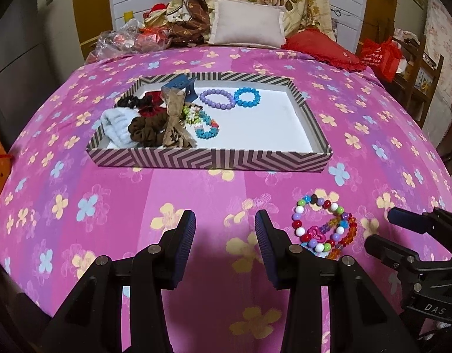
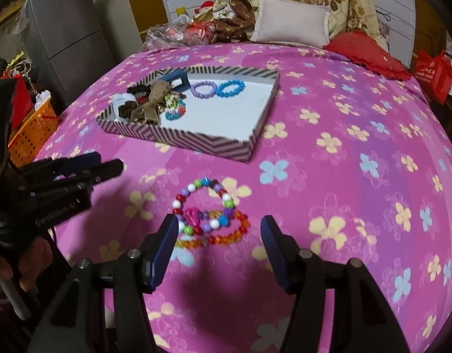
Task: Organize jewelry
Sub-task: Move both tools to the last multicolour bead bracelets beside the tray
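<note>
A striped shallow box [image 1: 208, 158] [image 2: 178, 142] lies on the pink flowered bedspread. It holds a purple bead bracelet [image 1: 217, 98] [image 2: 203, 88], a blue bead bracelet [image 1: 247, 97] [image 2: 231, 87], a mixed-colour bracelet [image 1: 207, 126], scrunchies [image 1: 146, 132] and a bow. Loose on the bedspread lie a multicoloured bead bracelet [image 1: 321, 220] [image 2: 205, 206] and an orange-red bead strand [image 2: 226, 236]. My left gripper [image 1: 225, 229] [image 2: 108, 161] stands open over bare bedspread, left of the loose beads. Just short of those beads hovers my right gripper [image 2: 219, 229], open too, with nothing between its fingers.
Pillows [image 1: 246, 25], a red cushion [image 1: 323, 48] and a folded floral quilt sit at the bed's head. An orange basket [image 2: 31, 135] and a grey fridge [image 2: 64, 35] stand left of the bed; a red bag [image 1: 379, 58] sits on a shelf at the right.
</note>
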